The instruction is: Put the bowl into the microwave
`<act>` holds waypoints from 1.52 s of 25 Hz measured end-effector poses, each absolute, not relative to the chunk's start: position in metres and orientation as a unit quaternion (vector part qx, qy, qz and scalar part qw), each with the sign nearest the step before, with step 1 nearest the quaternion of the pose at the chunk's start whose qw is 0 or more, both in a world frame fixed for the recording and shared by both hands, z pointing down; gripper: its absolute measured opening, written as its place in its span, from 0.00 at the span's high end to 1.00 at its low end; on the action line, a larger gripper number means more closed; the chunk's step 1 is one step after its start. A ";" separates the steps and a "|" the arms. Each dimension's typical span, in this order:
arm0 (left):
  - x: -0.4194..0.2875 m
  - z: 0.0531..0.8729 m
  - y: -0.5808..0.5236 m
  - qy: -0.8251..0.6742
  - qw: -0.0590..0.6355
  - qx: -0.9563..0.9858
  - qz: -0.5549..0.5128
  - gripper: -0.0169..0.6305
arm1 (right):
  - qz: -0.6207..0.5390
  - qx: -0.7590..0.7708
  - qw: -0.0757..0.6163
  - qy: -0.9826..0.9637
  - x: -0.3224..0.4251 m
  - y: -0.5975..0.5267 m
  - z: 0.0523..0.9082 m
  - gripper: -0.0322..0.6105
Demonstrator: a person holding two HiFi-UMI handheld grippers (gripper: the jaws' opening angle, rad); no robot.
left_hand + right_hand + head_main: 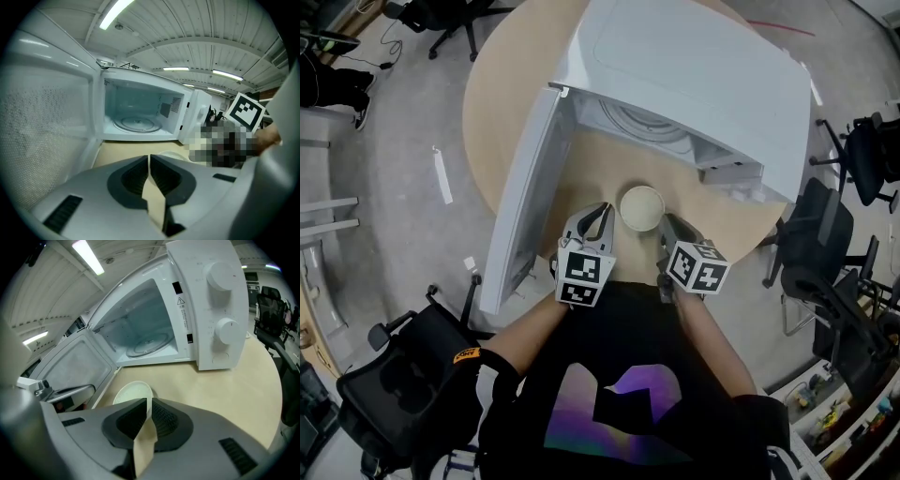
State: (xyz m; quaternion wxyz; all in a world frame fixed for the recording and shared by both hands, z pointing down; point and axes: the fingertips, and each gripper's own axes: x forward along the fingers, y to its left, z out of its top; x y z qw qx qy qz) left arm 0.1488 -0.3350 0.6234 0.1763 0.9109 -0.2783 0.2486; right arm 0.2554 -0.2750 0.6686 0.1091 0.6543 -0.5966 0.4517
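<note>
The bowl [641,207] sits on the tabletop [502,103] just near of the open microwave [694,75], between the left tool [600,212] and right tool [671,225]. Both tools' jaws are pressed together, holding nothing.

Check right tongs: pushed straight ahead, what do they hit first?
Probably the bowl, on the table just past the right tongs, slightly left of centre; the open microwave lies beyond. Depth is unclear.

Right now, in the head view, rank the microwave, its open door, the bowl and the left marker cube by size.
1. microwave
2. open door
3. bowl and left marker cube: look alike; cube is nearer the camera, so unranked.
</note>
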 end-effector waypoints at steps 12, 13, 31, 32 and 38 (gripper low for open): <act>0.152 0.640 -0.341 -0.275 0.183 0.904 0.270 0.90 | 0.511 0.637 0.051 -0.576 0.256 -0.280 0.689 0.84; 0.152 0.642 -0.341 -0.275 0.183 0.904 0.272 0.90 | 0.516 0.634 0.043 -0.574 0.256 -0.281 0.690 0.84; 0.147 0.639 -0.343 -0.280 0.179 0.903 0.272 0.90 | 0.587 0.617 -0.092 -0.515 0.259 -0.279 0.696 0.88; 0.146 0.639 -0.343 -0.280 0.178 0.903 0.272 0.90 | 0.589 0.616 -0.097 -0.514 0.258 -0.279 0.696 0.89; 0.140 0.633 -0.343 -0.282 0.171 0.904 0.271 0.90 | 0.589 0.612 -0.128 -0.512 0.254 -0.282 0.689 0.89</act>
